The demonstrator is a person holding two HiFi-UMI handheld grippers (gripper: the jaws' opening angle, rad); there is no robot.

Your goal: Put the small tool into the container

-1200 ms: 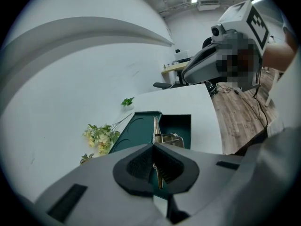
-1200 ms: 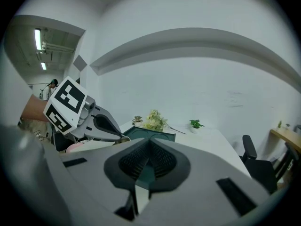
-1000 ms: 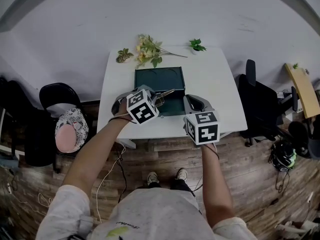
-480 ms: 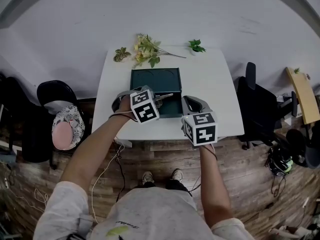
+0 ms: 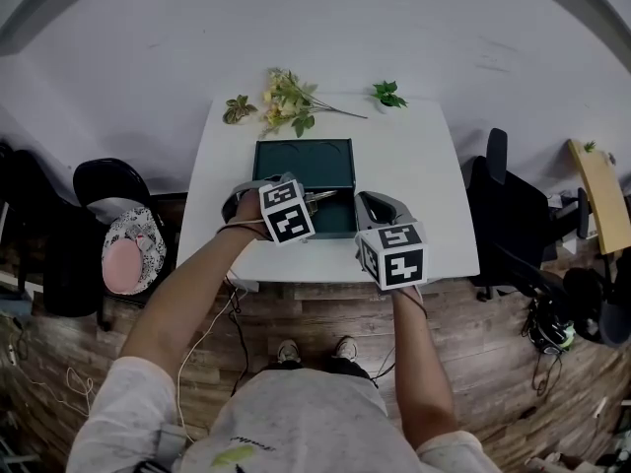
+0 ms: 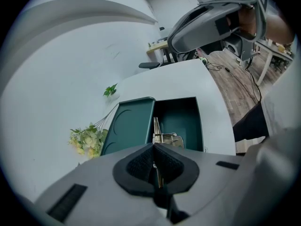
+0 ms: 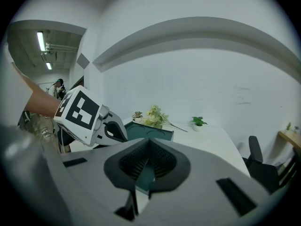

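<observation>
Table point(image 5: 414, 166) white, carrying an open green container point(image 6: 186, 119) with its lid point(image 6: 128, 126) laid flat on the far side. Left tongs point(image 6: 154, 147) clamped on the small metal tool point(image 6: 162, 136), which sticks out forward and hangs over the container's open compartment; not resting inside, as far as I can tell. Right tongs point(image 7: 149, 145) closed with nothing between them, just beside the container's near right corner. Step: placing. Next move likely calls for lowering the tool into the compartment, parting the left jaws, and backing off clear of the wall.
</observation>
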